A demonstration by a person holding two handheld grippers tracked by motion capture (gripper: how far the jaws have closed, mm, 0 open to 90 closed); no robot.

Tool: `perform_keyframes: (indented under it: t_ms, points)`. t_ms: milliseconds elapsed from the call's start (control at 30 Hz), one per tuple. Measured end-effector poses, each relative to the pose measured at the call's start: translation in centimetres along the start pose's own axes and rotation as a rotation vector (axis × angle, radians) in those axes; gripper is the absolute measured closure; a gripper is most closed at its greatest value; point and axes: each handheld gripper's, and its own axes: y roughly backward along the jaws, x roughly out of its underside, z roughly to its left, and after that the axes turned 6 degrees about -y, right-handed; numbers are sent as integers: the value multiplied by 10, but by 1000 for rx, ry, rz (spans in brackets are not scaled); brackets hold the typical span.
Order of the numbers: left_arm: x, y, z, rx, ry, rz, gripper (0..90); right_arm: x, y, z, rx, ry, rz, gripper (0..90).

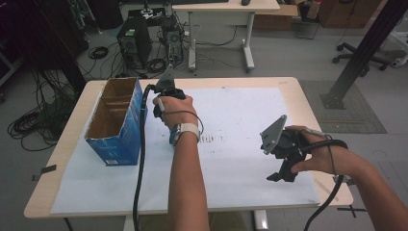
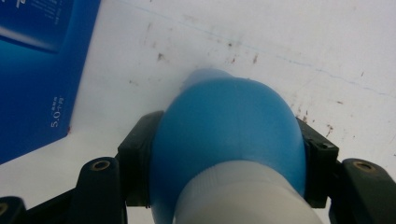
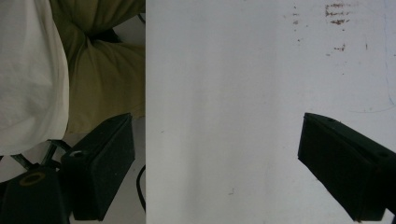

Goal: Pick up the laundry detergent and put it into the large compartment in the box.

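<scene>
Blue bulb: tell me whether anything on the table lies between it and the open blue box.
Nothing visible does. The left gripper is shut on the blue bulb, and the left gripper view has only bare white sheet between it and the box. In the high view the box stands just left of that hand.

"5.0" on blue box (image 2: 42, 70)

Both hand-held grippers are black with thick black cables; the right hand-held gripper (image 1: 284, 161) carries a grey three-cornered plate. The left hand-held gripper (image 1: 166, 98) shows brass screw heads. A white-strapped watch (image 1: 185, 130) sits on the left wrist.
</scene>
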Motion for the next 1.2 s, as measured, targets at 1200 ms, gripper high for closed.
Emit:
perform_keyframes:
  t_ms: [1200]
  points:
    - [-3,38,4,1,-47,10,372,-5,0,2,-7,8,14,114]
